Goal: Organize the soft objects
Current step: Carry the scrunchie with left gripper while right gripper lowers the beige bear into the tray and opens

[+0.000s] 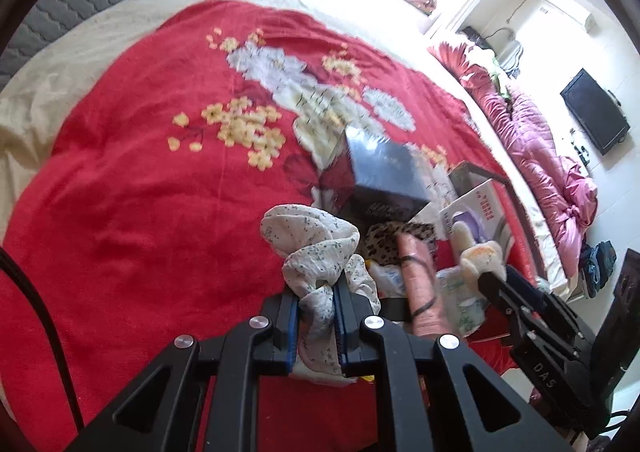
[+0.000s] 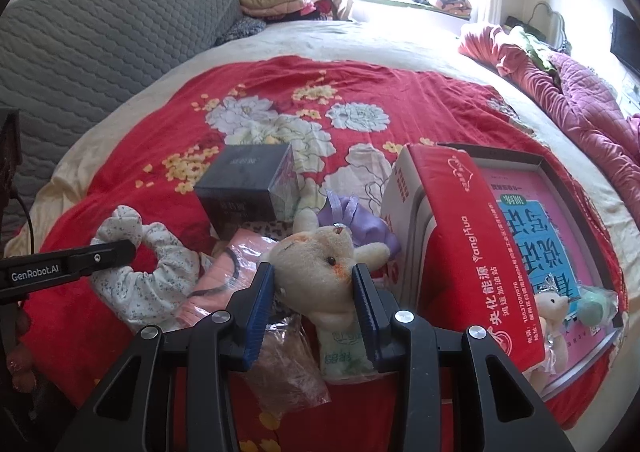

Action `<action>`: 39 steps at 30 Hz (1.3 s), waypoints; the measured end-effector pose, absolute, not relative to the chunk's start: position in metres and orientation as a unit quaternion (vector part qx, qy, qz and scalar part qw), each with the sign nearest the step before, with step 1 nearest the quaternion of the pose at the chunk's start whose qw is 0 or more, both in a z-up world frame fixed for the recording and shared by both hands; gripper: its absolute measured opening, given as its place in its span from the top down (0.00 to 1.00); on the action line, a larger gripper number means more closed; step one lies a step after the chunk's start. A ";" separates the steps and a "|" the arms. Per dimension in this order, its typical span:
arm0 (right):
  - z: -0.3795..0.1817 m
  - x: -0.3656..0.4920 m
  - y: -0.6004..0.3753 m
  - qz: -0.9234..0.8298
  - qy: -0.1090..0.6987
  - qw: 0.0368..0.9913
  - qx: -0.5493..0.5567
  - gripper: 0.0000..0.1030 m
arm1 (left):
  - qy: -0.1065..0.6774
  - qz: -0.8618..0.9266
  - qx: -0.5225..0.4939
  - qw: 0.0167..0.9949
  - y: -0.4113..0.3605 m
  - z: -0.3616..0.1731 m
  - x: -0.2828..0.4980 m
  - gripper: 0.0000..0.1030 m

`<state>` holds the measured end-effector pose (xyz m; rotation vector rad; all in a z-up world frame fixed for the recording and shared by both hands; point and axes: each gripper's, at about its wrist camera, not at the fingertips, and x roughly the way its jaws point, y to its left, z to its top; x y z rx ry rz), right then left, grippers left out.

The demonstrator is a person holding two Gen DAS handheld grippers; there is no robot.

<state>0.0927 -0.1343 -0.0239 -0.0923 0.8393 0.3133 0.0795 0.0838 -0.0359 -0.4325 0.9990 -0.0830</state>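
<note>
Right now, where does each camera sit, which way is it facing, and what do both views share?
Left wrist: rides the left hand-held gripper, looking down along its fingers at a floral cloth clamped over the red blanket.
Right wrist: rides the right hand-held gripper, looking down at the plush toy pinched between its fingers; the left hand-held gripper shows at left.
Shared: blanket, black box, cloth, toy, window.

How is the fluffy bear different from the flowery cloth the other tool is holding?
The bear is a cream, fuzzy stuffed toy with a face; the flowery cloth is thin, white, speckled with tiny flowers. The bear keeps its plump shape between the right tool; the cloth bunches and droops from the left tool. Both are soft, and each is pinched in a tool above the red blanket.
</note>
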 end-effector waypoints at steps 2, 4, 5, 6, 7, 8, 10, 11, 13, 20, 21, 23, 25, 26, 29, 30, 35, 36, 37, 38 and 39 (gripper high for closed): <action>-0.020 0.091 -0.135 0.155 0.402 0.902 -0.037 0.60 | 0.469 -0.039 -0.200 0.859 0.082 -0.029 0.077 0.86; -0.014 0.088 -0.138 0.157 0.397 0.904 -0.027 0.60 | 0.461 -0.037 -0.195 0.865 0.080 -0.021 0.074 0.86; -0.011 0.087 -0.139 0.159 0.394 0.905 -0.024 0.60 | 0.457 -0.038 -0.195 0.867 0.079 -0.016 0.072 0.86; -0.007 0.086 -0.141 0.159 0.389 0.907 -0.020 0.60 | 0.454 -0.039 -0.196 0.868 0.078 -0.013 0.071 0.86; -0.004 0.085 -0.142 0.159 0.386 0.909 -0.019 0.60 | 0.451 -0.040 -0.193 0.871 0.076 -0.008 0.069 0.86; 0.000 0.083 -0.144 0.159 0.382 0.910 -0.015 0.60 | 0.448 -0.040 -0.191 0.873 0.074 -0.005 0.068 0.86; 0.006 0.081 -0.146 0.160 0.374 0.913 -0.011 0.60 | 0.445 -0.041 -0.184 0.876 0.069 0.002 0.066 0.86; 0.010 0.080 -0.148 0.161 0.371 0.915 -0.008 0.60 | 0.445 -0.041 -0.181 0.876 0.066 0.005 0.065 0.86; 0.015 0.077 -0.150 0.161 0.365 0.917 -0.005 0.60 | 0.447 -0.043 -0.174 0.877 0.059 0.011 0.065 0.86; 0.034 0.065 -0.157 0.170 0.344 0.923 0.005 0.60 | 0.440 -0.047 -0.151 0.884 0.038 0.029 0.060 0.86; 0.036 0.064 -0.159 0.169 0.341 0.925 0.008 0.60 | 0.439 -0.046 -0.147 0.885 0.034 0.031 0.059 0.86; 0.041 0.061 -0.164 0.167 0.337 0.926 0.013 0.60 | 0.440 -0.044 -0.138 0.886 0.029 0.036 0.058 0.86; 0.046 0.059 -0.171 0.163 0.330 0.929 0.023 0.60 | 0.438 -0.046 -0.131 0.888 0.021 0.040 0.058 0.86; 0.048 0.058 -0.175 0.161 0.327 0.931 0.026 0.60 | 0.437 -0.047 -0.128 0.889 0.018 0.042 0.058 0.86; 0.056 0.055 -0.188 0.154 0.317 0.935 0.039 0.60 | 0.436 -0.051 -0.115 0.891 0.006 0.049 0.059 0.86; 0.058 0.055 -0.192 0.153 0.314 0.936 0.042 0.60 | 0.434 -0.051 -0.113 0.892 0.002 0.052 0.059 0.86; 0.065 0.051 -0.210 0.141 0.304 0.940 0.056 0.60 | 0.425 -0.069 -0.101 0.897 -0.022 0.065 0.061 0.86; 0.066 0.051 -0.213 0.140 0.303 0.941 0.057 0.60 | 0.424 -0.070 -0.099 0.898 -0.026 0.067 0.061 0.86; 0.067 0.050 -0.217 0.136 0.301 0.942 0.059 0.60 | 0.423 -0.073 -0.097 0.898 -0.030 0.068 0.062 0.86; 0.068 0.049 -0.221 0.133 0.299 0.943 0.059 0.60 | 0.423 -0.077 -0.092 0.898 -0.036 0.070 0.063 0.86; 0.070 0.049 -0.223 0.131 0.297 0.944 0.061 0.60 | 0.422 -0.078 -0.089 0.899 -0.040 0.072 0.063 0.86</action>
